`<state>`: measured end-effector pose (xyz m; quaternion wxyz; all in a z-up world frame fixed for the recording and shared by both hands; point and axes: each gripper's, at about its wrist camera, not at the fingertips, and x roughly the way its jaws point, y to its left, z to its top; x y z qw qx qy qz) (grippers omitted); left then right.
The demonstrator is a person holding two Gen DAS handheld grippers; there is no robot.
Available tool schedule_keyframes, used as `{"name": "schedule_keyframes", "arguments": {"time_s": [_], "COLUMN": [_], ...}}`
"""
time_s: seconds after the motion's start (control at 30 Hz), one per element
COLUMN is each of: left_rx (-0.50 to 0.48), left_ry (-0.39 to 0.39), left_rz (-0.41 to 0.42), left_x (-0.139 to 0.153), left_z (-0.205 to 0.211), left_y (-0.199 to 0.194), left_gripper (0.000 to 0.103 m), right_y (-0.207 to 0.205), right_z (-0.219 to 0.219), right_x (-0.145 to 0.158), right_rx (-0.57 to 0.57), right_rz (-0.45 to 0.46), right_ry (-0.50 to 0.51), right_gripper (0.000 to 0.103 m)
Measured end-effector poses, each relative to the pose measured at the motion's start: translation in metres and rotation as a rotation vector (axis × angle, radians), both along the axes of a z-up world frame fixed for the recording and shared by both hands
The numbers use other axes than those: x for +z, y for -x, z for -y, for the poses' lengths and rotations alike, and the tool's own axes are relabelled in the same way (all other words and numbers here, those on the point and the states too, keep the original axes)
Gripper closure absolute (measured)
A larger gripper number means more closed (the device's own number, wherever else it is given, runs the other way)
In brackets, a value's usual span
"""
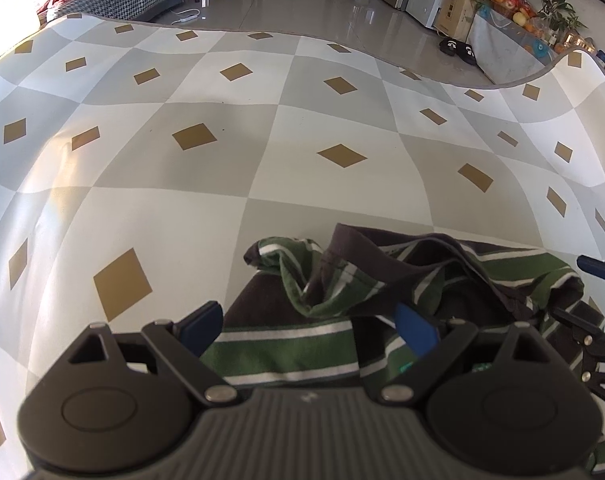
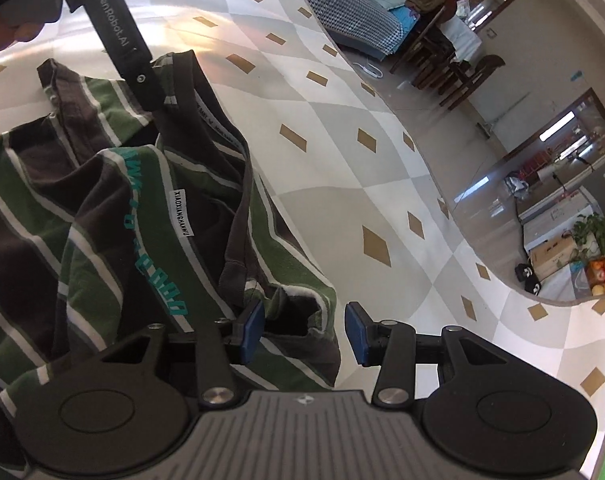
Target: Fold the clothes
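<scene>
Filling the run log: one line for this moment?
shirt: crumpled on table | left gripper: open above shirt | right gripper: open

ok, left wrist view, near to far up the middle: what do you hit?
left gripper → striped shirt, crumpled → checkered mat → glossy tiled floor.

Shirt (image 1: pixel 402 280) crumpled on mat (image 1: pixel 222 160) near edge — floor (image 1: pixel 302 0) beyond mat.

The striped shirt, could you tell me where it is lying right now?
The striped shirt lies crumpled on the checkered mat, at its near edge, lower right in the left wrist view.
</scene>
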<state>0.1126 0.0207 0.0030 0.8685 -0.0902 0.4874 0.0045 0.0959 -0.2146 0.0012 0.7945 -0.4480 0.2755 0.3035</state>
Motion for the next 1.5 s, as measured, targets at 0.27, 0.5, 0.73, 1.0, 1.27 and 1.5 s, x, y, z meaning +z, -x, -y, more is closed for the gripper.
{"name": "schedule_keyframes", "arguments": {"time_s": [0.27, 0.5, 0.73, 1.0, 1.27, 1.5], "left_rx": [-0.014, -0.002, 0.001, -0.006, -0.012, -0.035], "left_ry": [-0.006, -0.002, 0.000, -0.022, -0.033, -0.037], "left_rz": [-0.017, -0.026, -0.037, -0.022, -0.030, -0.041], "left_x": [-0.005, -0.006, -0.009, -0.007, -0.010, -0.014], "left_z": [0.004, 0.001, -0.001, 0.002, 0.004, 0.011], "left_y": [-0.001, -0.003, -0.006, -0.009, -0.011, -0.007], "left_gripper": [0.010, 0.010, 0.010, 0.009, 0.008, 0.008], "right_y": [0.003, -0.011, -0.027, -0.081, -0.097, -0.094], "right_z": [-0.015, -0.020, -0.025, 0.003, 0.032, 0.053], "right_x": [-0.015, -0.034, -0.040, 0.007, 0.027, 0.035], "right_rx": [0.100, 0.069, 0.011, -0.439, -0.644, -0.717], "right_rz": [-0.056, -0.074, -0.038, 0.068, 0.002, -0.094], "right_ry": [0.026, 0.067, 0.051, -0.368, -0.582, -0.679], "right_gripper": [0.062, 0.065, 0.089, 0.093, 0.074, 0.065]}}
